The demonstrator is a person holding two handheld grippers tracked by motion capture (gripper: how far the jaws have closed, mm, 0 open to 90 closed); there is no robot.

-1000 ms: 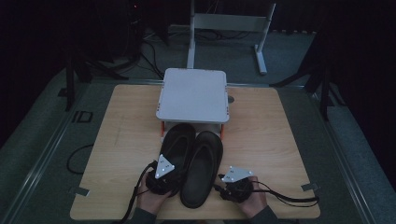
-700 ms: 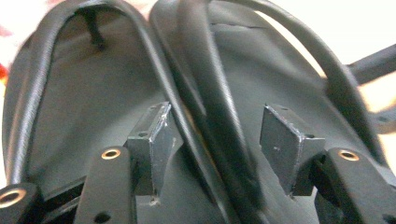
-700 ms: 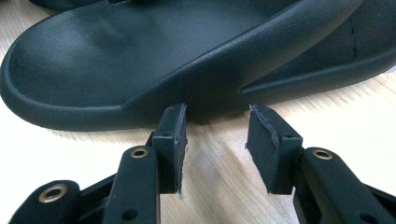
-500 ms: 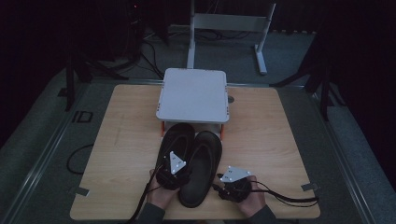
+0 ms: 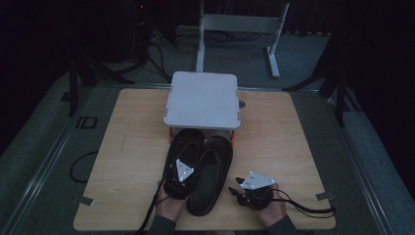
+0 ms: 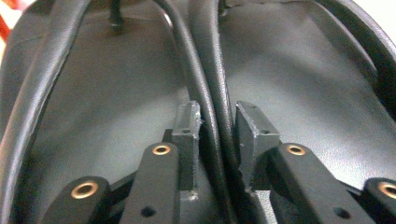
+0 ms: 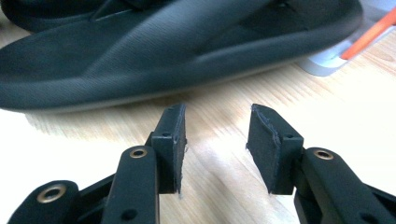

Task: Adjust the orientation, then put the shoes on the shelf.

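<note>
Two black sandals lie side by side on the wooden table, the left sandal (image 5: pixel 182 147) touching the right sandal (image 5: pixel 215 166). My left gripper (image 5: pixel 192 172) sits over their heel ends. In the left gripper view my left gripper (image 6: pixel 218 133) has just been closing and its pads pinch the two adjoining rims of the left sandal (image 6: pixel 116 93) and right sandal (image 6: pixel 303 84). My right gripper (image 5: pixel 236 188) rests low on the table, just right of the right sandal's heel. In the right gripper view my right gripper (image 7: pixel 215 140) stands open with only bare wood between its pads, the right sandal (image 7: pixel 177 51) lying beyond.
A white square box (image 5: pixel 202 100) on orange feet stands just past the sandals' toes. The wooden table (image 5: pixel 127 147) has bare room at both sides. A white metal stand (image 5: pixel 242 24) and cables lie on the dark floor behind.
My left gripper has shifted a little to the right and forward, from the left sandal's heel onto the seam between the two sandals. The right gripper has stayed where it was.
</note>
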